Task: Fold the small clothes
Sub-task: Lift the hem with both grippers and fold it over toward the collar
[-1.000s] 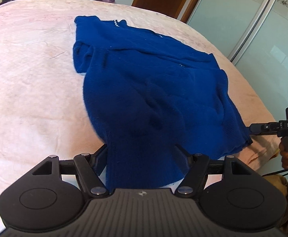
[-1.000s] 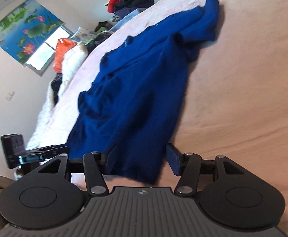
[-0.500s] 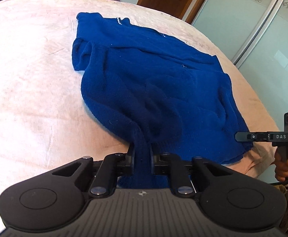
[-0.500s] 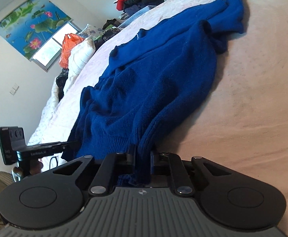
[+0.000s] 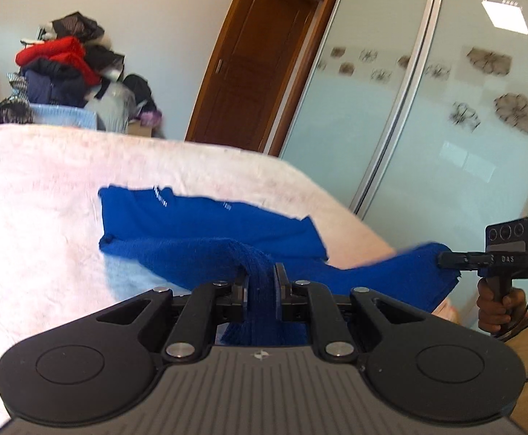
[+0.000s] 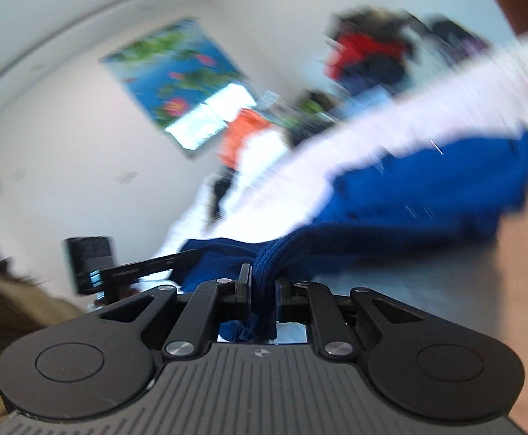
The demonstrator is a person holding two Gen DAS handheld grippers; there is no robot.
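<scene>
Blue knitted wool filled the middle of my left wrist view: the sweater [image 5: 206,217] lay partly on the pink bed cover [image 5: 35,188], its far part flat on the bed, with small white marks near the collar. The near edge was lifted off the bed. My left gripper [image 5: 260,286] was closed tight on a ribbed fold of this edge, and the cloth passed between the two fingers [image 5: 240,290] and hung down behind them. On the right side of this view I saw the right gripper [image 5: 448,259] from the side, also biting into the blue cloth, with a hand [image 5: 499,306] around its handle. Between the two grippers the hem was stretched in the air above the edge of the bed. Behind the bed stood a pile of clothes [image 5: 64,65], a brown wooden door [image 5: 256,61] and a sliding wardrobe with frosted glass [image 5: 445,108].

The right wrist view was much blurred. There the right gripper [image 6: 262,290] was closed on a thick roll of the sweater [image 6: 427,188], and the blue cloth ran from the fingers up to the right, where the rest lay bunched on the bed cover [image 6: 427,108]. At the left I could see the left gripper [image 6: 180,255], touching the blue cloth; whether it was closed I could not tell from this view. On the wall hung a picture with flowers [image 6: 177,76].
</scene>
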